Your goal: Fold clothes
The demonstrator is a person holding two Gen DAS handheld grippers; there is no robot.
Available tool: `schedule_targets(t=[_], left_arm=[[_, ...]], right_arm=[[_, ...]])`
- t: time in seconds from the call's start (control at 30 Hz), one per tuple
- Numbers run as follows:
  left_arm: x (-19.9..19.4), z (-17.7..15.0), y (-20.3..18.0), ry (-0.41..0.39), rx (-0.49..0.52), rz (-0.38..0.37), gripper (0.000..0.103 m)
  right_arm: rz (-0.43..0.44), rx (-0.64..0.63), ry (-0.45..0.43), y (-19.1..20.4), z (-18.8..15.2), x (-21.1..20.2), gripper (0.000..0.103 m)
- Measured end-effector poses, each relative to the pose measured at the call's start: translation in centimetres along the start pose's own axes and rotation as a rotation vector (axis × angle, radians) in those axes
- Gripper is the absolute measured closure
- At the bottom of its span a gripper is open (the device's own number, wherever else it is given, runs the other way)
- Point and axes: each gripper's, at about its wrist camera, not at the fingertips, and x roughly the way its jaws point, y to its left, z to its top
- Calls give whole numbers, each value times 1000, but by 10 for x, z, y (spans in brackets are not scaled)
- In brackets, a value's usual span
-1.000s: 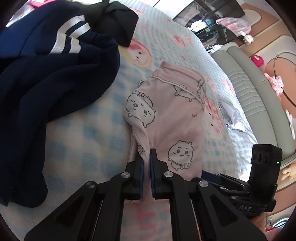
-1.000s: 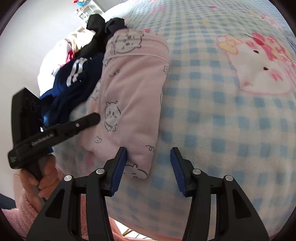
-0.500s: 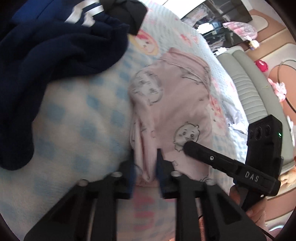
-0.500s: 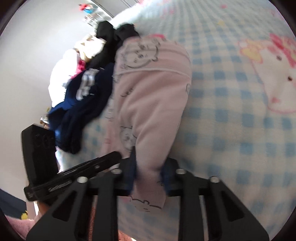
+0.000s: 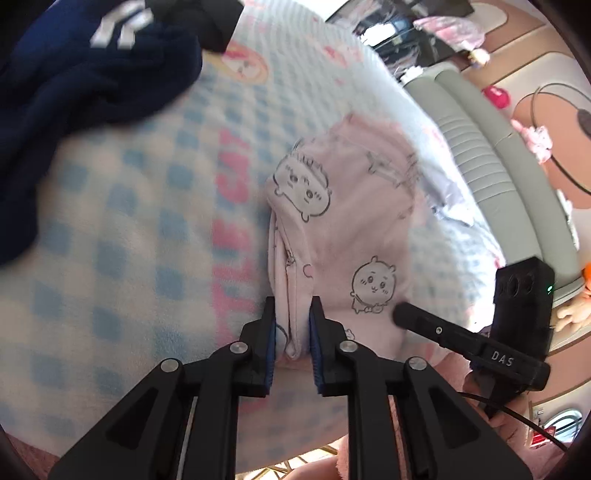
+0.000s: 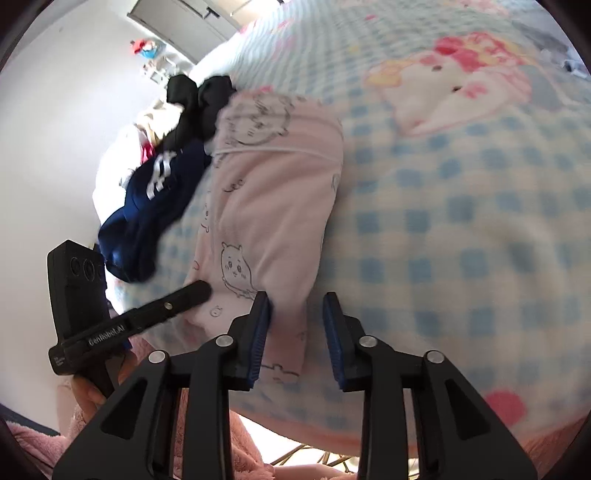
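Note:
A folded pink garment with cartoon animal prints [image 5: 343, 229] lies on the blue-checked blanket [image 5: 122, 229]; it also shows in the right wrist view [image 6: 273, 206]. My left gripper [image 5: 291, 332] stands with its jaws a little apart around the garment's near left edge, the cloth loose between them. My right gripper [image 6: 295, 325] is open, its left finger against the garment's near right corner. Each gripper shows in the other's view.
A navy garment with white stripes [image 5: 85, 74] and a black garment [image 5: 207, 18] lie at the far left; both show in the right wrist view [image 6: 155, 199]. A grey padded headboard [image 5: 491, 147] runs along the right. The blanket's near edge [image 6: 332, 435] is close.
Both grippers were shut on the pink garment's near end half a second ago. Now their jaws have opened and the garment rests on the blanket, closer to the near edge.

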Motion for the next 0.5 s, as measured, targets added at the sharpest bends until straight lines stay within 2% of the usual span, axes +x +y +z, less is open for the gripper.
schedule_targets(t=[0.1, 0.13, 0.27, 0.33, 0.43, 0.5], left_arm=[[-18, 6, -4, -47, 17, 41, 83], [-26, 7, -7, -72, 34, 47, 83], [-39, 8, -23, -128, 112, -20, 83], [-27, 6, -35, -91, 134, -18, 83], [2, -2, -35, 6, 141, 73, 83], [9, -5, -27, 45, 123, 112, 84]], right_arm=[[-67, -60, -44, 6, 4, -21, 70], [-60, -75, -44, 9, 5, -23, 70], [-45, -137, -29, 21, 6, -22, 70], [-66, -144, -1, 22, 3, -11, 70], [-117, -122, 38, 18, -2, 4, 70], [-150, -108, 64, 15, -5, 13, 65]])
